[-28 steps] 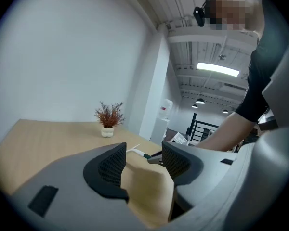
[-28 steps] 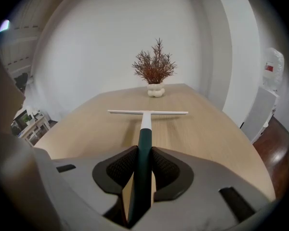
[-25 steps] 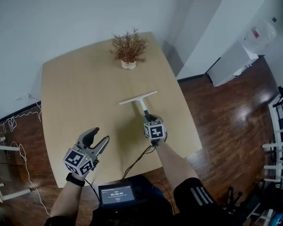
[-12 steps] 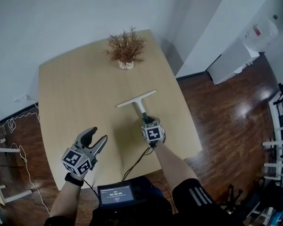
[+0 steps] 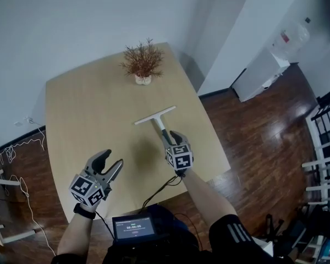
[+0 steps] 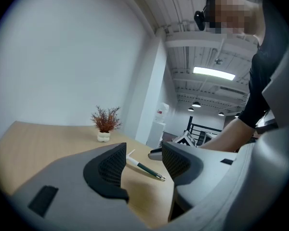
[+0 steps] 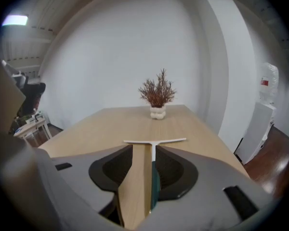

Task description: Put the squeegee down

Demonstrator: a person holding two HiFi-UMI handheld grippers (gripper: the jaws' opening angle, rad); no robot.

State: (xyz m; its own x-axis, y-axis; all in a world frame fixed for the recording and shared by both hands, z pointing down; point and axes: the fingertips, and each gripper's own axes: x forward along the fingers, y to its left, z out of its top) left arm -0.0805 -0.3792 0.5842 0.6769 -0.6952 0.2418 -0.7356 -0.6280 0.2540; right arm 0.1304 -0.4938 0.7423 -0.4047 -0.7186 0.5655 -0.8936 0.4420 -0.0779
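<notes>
table [image 5: 82, 109] with squeegee [image 5: 154, 116], plant [image 5: 142, 59] in pot [image 5: 141, 80]

The squeegee [image 5: 155, 119] is lying across the table [image 5: 82, 109], barring a straight sweep there. Left of the squeegee, bare wood is stretching wide, leaving free passage. Beyond the squeegee's blade, the potted plant [image 5: 142, 65] is standing, well apart. The right gripper [image 5: 172, 138], jaws parted, is crowding the squeegee's handle end. The left gripper [image 5: 112, 159], jaws spread, is hovering well to the squeegee's left.
</notes>
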